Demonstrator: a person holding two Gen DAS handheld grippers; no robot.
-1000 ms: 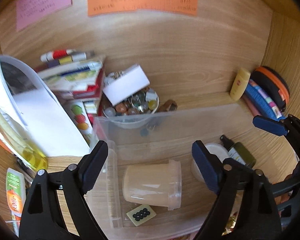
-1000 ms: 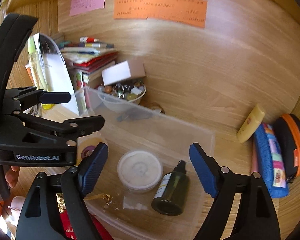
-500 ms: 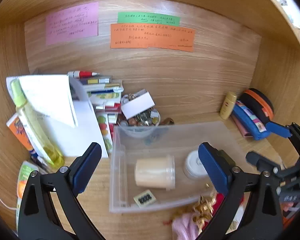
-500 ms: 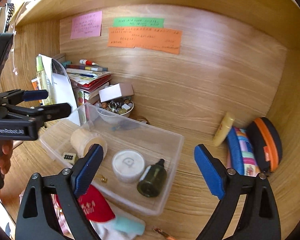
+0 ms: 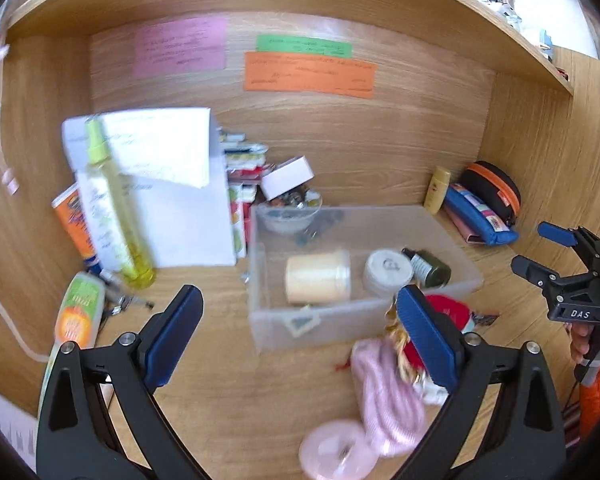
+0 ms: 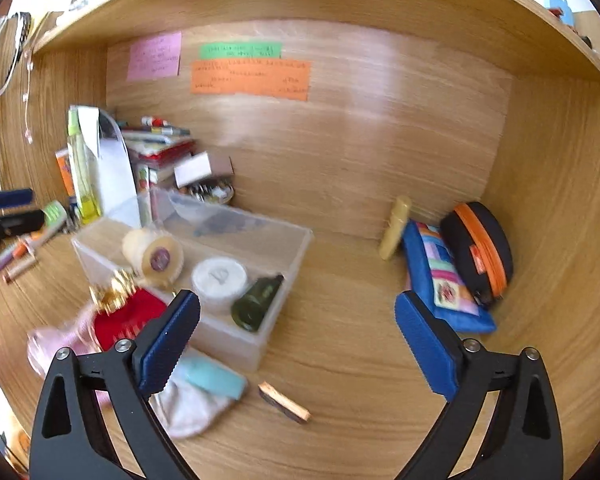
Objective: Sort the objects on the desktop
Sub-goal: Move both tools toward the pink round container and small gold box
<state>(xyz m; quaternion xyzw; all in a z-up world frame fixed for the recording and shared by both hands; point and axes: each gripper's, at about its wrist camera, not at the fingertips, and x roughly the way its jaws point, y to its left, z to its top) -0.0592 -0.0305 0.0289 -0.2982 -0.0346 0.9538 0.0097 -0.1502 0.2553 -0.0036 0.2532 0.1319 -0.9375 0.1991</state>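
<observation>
A clear plastic bin (image 5: 452,224) (image 6: 296,248) stands on the wooden desk. In it lie a cream jar (image 5: 318,276) (image 6: 152,254), a white round tub (image 5: 388,272) (image 6: 219,278) and a dark green bottle (image 5: 430,266) (image 6: 256,300). My left gripper (image 5: 300,340) is open and empty, held back from the bin's near wall. My right gripper (image 6: 298,344) is open and empty, in front of the bin's right end. It also shows at the right edge of the left wrist view (image 5: 560,256).
A red pouch (image 6: 128,316), pink cloth (image 5: 384,384), a pink ring (image 5: 336,452) and a teal item (image 6: 212,376) lie before the bin. A small wooden piece (image 6: 286,402) lies near. A yellow bottle (image 5: 112,204), papers and books stand left; a yellow tube (image 6: 396,222) and pouches (image 6: 440,276) right.
Both grippers have pulled back and up from the bin, so more of the desk shows. Both stayed open and empty. The bin's contents have not moved.
</observation>
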